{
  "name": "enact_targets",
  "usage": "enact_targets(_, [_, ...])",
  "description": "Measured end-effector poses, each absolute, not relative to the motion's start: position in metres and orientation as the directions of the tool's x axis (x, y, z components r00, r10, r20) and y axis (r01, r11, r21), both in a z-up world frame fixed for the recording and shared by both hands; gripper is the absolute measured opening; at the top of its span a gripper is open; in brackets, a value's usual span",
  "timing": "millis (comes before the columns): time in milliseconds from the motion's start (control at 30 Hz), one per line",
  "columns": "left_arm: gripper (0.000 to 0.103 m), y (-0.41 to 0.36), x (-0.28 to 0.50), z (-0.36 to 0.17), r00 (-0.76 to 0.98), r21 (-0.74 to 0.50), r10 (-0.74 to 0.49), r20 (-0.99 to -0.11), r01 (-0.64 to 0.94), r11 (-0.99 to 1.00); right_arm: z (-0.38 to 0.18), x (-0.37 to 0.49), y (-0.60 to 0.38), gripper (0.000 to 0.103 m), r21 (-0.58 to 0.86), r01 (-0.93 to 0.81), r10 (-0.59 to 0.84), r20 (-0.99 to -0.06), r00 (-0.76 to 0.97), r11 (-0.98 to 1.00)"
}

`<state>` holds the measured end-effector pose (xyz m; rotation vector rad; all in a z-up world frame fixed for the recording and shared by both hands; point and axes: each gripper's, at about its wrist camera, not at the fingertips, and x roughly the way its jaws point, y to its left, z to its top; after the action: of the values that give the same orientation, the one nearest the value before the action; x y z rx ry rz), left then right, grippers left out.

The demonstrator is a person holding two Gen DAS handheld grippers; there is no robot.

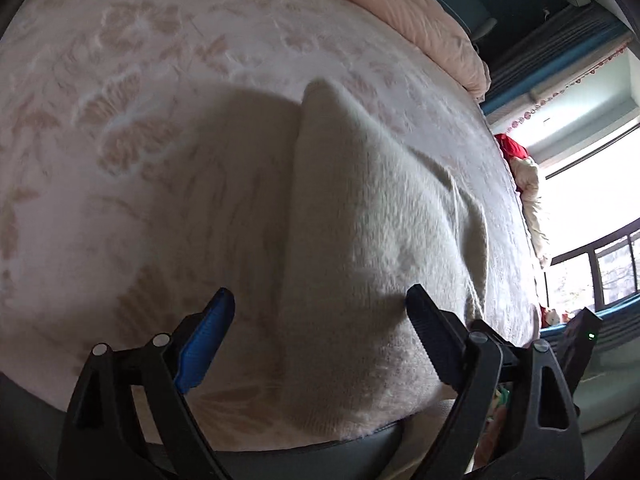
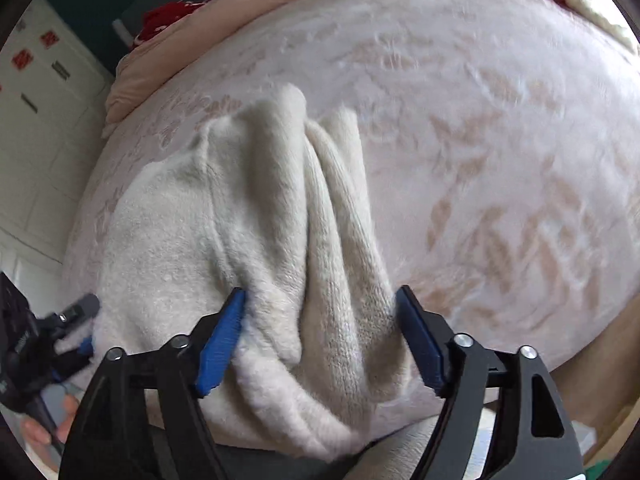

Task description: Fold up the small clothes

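On the bed's pale floral blanket point(image 2: 500, 128), near edge, lies a cream fleecy knit garment point(image 2: 248, 216), bunched. Soft, light, floppy; I'd pinch seams or hem. Left gripper point(image 1: 320, 308) and right gripper point(image 2: 320, 308): jaws wide, gripping nothing.

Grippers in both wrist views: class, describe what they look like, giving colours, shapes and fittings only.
The left gripper and right gripper share a black frame with triangular cut-outs and silver round-headed pins. Each has two tapered fingers with ribbed blue pads.
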<state>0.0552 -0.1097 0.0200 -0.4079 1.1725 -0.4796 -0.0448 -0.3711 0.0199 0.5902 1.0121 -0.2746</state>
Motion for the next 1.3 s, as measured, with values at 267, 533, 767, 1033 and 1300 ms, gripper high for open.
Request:
enact_targets(267, [0.089, -0.151, 0.064, -0.007, 0.238, -0.571, -0.591, -0.771, 0.152, 0.806, -0.006, -0.035, -0.384, 0.087, 0.501, 0.498, 0.168, -0.804, 0.57, 0.708])
enact_targets(533, [0.052, -0.152, 0.066, 0.012, 0.221, -0.572, -0.607, -0.763, 0.207, 0.794, 0.031, -0.027, -0.374, 0.04, 0.502, 0.439, 0.164, -0.776, 0.608, 0.745])
enact_targets(767, [0.046, -0.145, 0.051, 0.098, 0.303, -0.548, -0.651, -0.696, 0.362, 0.754, 0.13, -0.032, -0.333, 0.039, 0.476, 0.311, 0.115, -0.675, 0.728, 0.823])
enact_targets(1033, [0.046, -0.119, 0.019, 0.227, 0.445, -0.481, -0.732, -0.516, 0.556, 0.678, 0.253, -0.073, -0.295, 0.04, 0.438, 0.164, 0.067, -0.465, 0.883, 0.884])
enact_targets(1300, [0.049, -0.07, 0.007, 0.333, 0.552, -0.388, -0.779, -0.298, 0.676, 0.627, 0.367, -0.087, -0.236, 0.042, 0.293, -0.029, 0.095, -0.214, 0.972, 0.956])
